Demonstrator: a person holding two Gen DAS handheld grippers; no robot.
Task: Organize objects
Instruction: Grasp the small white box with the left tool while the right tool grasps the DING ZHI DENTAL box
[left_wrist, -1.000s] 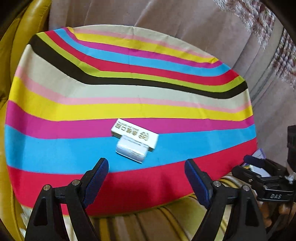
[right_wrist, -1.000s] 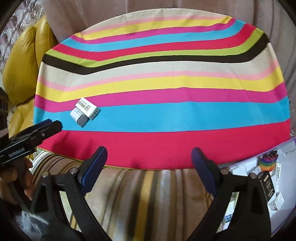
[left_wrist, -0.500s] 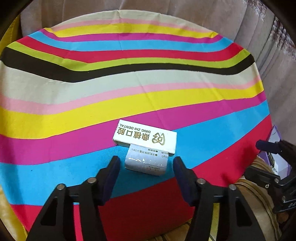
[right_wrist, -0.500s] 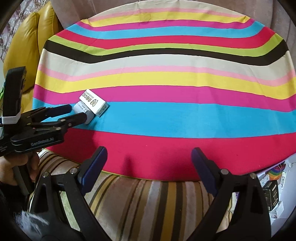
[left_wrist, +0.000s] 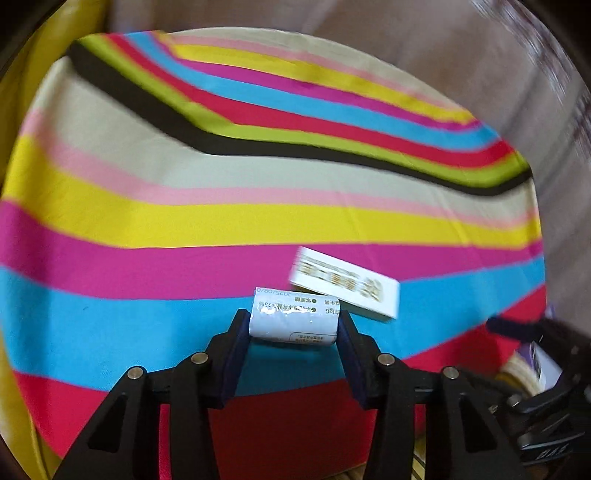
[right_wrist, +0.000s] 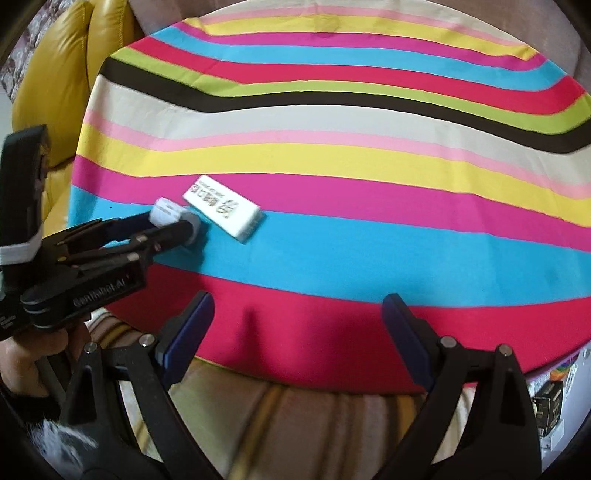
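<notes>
While your left gripper (left_wrist: 293, 325) closes, its blue pads (left_wrist: 236, 343) sit against both ends of the small white packet (left_wrist: 293, 321), which lies between the jaws.

Item one: small white packet, glossy, printed text on its upper side, resting over the blue stripe of the striped cloth (left_wrist: 184, 221). From your right wrist view it shows as a pale lump (right_wrist: 168, 212) at the tip of your left gripper (right_wrist: 181, 225).

Item two: long white box (left_wrist: 345, 284) with gold lettering, flat on the cloth, just beyond and to the right of the packet, across the edge between the pink and blue stripes. One corner comes very close to the packet; whether they touch you cannot tell from the blur. In the right wrist view the box (right_wrist: 223, 210) lies slantwise just beside your left gripper's tip.

Item three: your right gripper (right_wrist: 299, 332), fingers spread wide, nothing between them, over the red stripe at the near edge of the cloth (right_wrist: 369, 166), well apart from both white items.

Item four: your hand (right_wrist: 26, 362) on the left gripper's handle, low left in the right wrist view.

Item five: yellow sofa (right_wrist: 55, 92) behind the cloth on the left.

Item six: small boxes (right_wrist: 550, 402) at the far right edge, too small to identify.
</notes>
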